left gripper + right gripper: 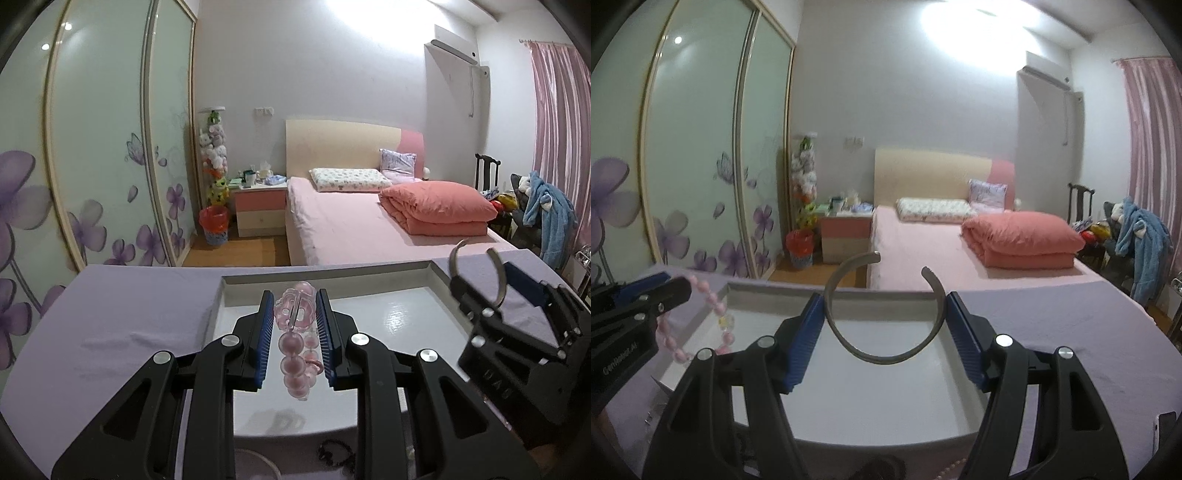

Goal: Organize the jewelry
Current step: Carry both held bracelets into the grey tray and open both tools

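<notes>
Low in the left wrist view, the left gripper [295, 328] has its blue pads pressed against a pink bead bracelet [295, 347], which hangs between them with a clear pink flower charm at the top and round beads trailing down toward the bottom of the frame. It is held above a white tray [406, 317] that fills the lower centre of that view and sits on a lilac cloth [129, 314] spread across the table. At the right edge of the same view the right gripper [480, 291] comes in at a tilt, gripping a grey open bangle [499, 280] whose two ends point upward. From the right wrist view, the bangle [886, 354] sits in the middle of the frame like a wide U, its gap facing the top, with each blue pad of the right gripper [886, 321] pushed against one of its sides; it too hangs over the tray [886, 406]. At the left edge of that view the left gripper [665, 291] shows with the pink bracelet [713, 317] dangling from it in a loop over the tray's near left corner. At the bottom of the left view a small dark beaded piece [334, 454] lies on the cloth just in front of the tray. Behind it all, across the upper half of both views, stands a pink bed [351, 218].
</notes>
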